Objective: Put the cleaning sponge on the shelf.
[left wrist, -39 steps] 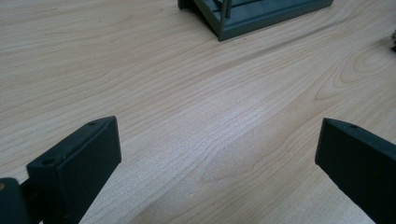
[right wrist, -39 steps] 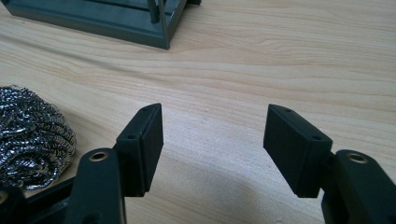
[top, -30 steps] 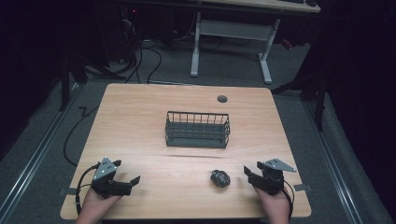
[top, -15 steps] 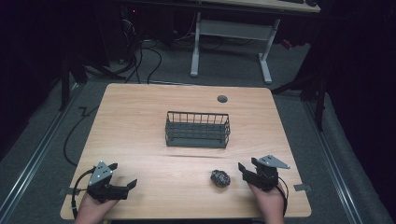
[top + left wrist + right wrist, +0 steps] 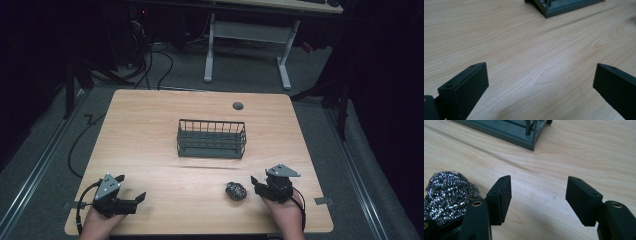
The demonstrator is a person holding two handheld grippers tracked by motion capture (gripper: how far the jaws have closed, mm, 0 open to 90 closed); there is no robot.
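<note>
Steel wool (image 5: pixel 447 192) sits just left of my right gripper (image 5: pixel 537 195), jaws spread and empty, left gripper (image 5: pixel 131 199) also spread, well apart.

The left gripper (image 5: pixel 131 196) is held low near the basket (image 5: pixel 212 139), well apart from it, jaws wide open. The right gripper (image 5: pixel 256 183) is held on the basket's other side, jaws open too.
</note>
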